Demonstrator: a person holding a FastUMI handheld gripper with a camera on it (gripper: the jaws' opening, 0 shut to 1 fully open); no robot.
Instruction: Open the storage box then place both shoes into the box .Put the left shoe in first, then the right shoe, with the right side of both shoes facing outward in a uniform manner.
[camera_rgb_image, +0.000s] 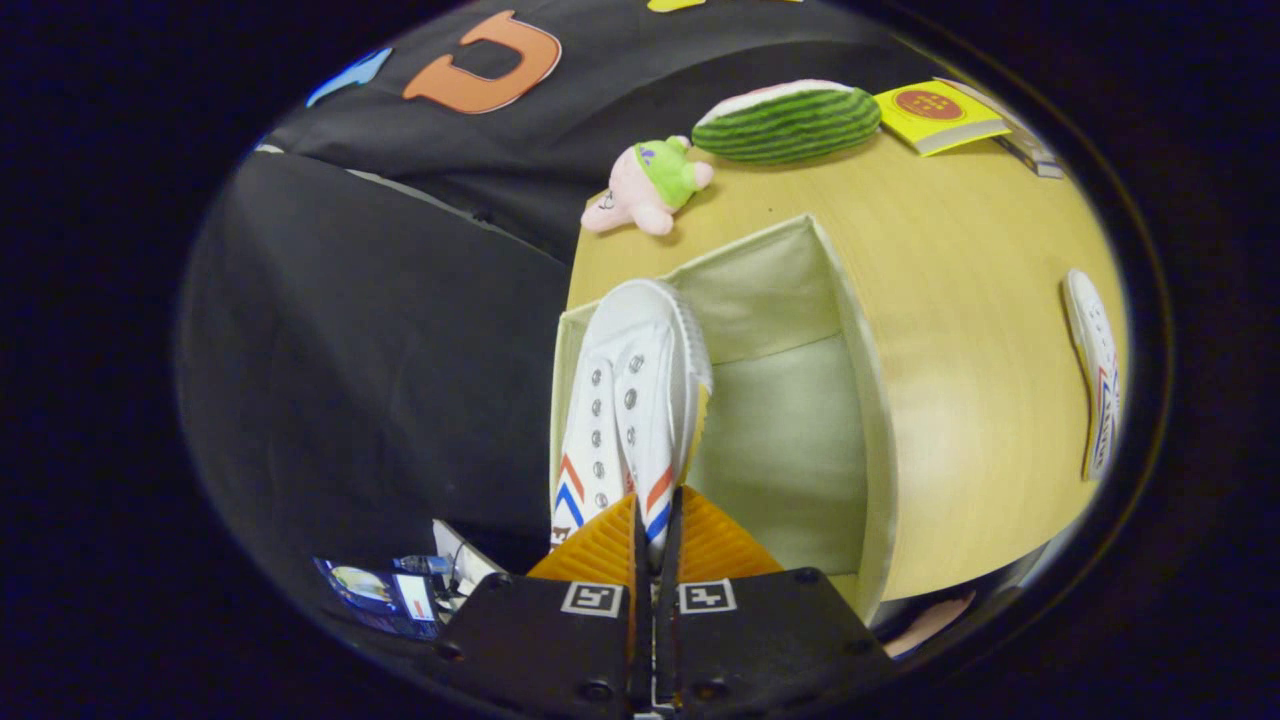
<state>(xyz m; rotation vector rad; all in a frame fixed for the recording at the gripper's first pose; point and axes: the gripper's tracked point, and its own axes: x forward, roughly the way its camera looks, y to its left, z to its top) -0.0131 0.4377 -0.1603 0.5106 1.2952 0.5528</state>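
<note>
While your gripper (655, 520) pinches the heel end of one white shoe (628, 400) between its nearly closed fingers, that shoe hangs inside the open storage box (870, 420) by its left wall. Beyond the box's right side, the other shoe (1095, 370) lies on the table (960, 250).

A staged recording booth, not a lived-in room: draped black cloth wall (400, 330) behind a pale wooden table (960, 330). Household props along the table's far edge: plush pig (650, 185), watermelon cushion (790, 120), yellow book (935, 112) at the far corner.
</note>
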